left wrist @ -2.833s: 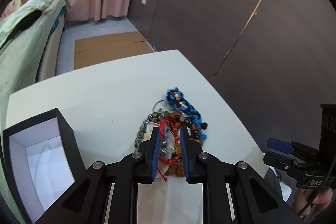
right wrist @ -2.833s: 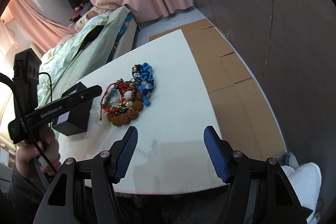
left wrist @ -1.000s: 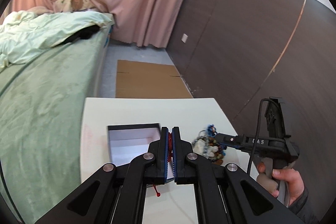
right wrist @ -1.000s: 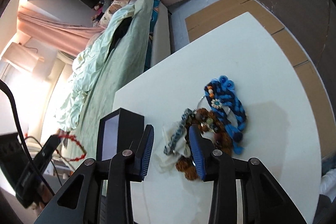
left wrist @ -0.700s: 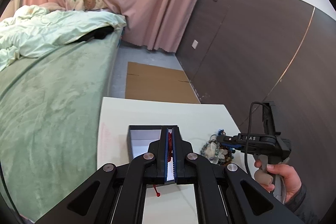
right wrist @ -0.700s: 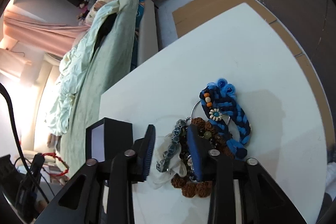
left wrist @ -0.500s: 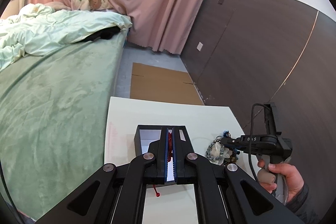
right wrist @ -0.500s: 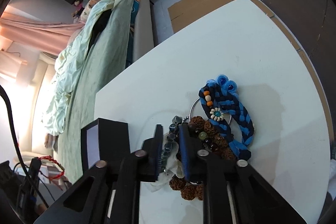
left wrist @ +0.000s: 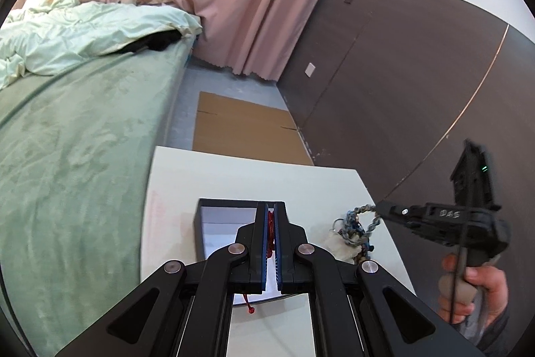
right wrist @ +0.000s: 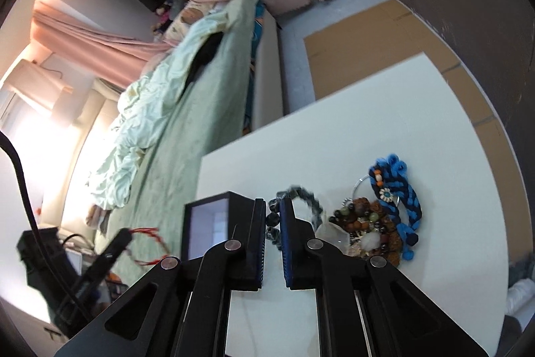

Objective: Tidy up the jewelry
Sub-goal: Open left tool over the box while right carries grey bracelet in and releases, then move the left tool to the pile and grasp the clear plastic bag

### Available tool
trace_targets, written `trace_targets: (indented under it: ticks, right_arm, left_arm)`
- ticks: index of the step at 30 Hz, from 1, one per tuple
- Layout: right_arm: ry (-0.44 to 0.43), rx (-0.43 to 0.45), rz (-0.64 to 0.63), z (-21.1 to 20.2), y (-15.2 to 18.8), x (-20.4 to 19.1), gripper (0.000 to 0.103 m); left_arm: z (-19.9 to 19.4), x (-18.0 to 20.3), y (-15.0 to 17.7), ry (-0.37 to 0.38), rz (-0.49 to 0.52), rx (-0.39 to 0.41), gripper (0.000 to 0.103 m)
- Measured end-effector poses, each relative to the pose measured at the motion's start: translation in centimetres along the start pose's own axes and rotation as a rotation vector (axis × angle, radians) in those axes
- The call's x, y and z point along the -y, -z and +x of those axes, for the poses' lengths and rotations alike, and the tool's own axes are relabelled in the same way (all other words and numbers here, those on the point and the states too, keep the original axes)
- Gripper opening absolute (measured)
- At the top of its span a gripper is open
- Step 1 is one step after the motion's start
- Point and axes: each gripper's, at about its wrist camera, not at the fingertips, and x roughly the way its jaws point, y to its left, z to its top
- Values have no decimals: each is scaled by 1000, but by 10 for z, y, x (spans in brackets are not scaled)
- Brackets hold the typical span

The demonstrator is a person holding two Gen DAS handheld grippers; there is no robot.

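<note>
Jewelry sorting, early stage: left gripper (left wrist: 271,216) clamped on red cord bracelet (left wrist: 271,231) above black box (left wrist: 214,206) at lower centre, right gripper (right wrist: 273,216) clamped on grey bead bracelet (right wrist: 306,193), remaining pile (right wrist: 374,219) on white table (right wrist: 334,136) lower right, unsorted.

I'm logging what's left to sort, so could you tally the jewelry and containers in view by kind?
Red cord bracelet, held: 1
Grey-blue bead bracelet, held: 1
Blue braided bracelet: 1
Mixed brown bead pile, pieces uncountable: 1
Black box: 1
Total: 5
</note>
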Motion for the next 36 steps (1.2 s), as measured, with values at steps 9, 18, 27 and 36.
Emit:
trace_targets:
  ticks: [9,18,27,36]
  right_arm:
    - [-75,26,-48,-16,-2,-37,10]
    - [-151,-38,-82,22,10,-68,10]
    - [-161,-138,-40,77,21,-76,17]
    - [-71,-86,-27,46,34,-51,52]
  left_arm:
    - [19,0,-11,54,-52,-61,49]
    - [-25,-30,-15,-59,-79,44,82]
    - [-45,-54,-13,-105,-113,56,82]
    - [-36,-36,-7,-62,-78,41,91]
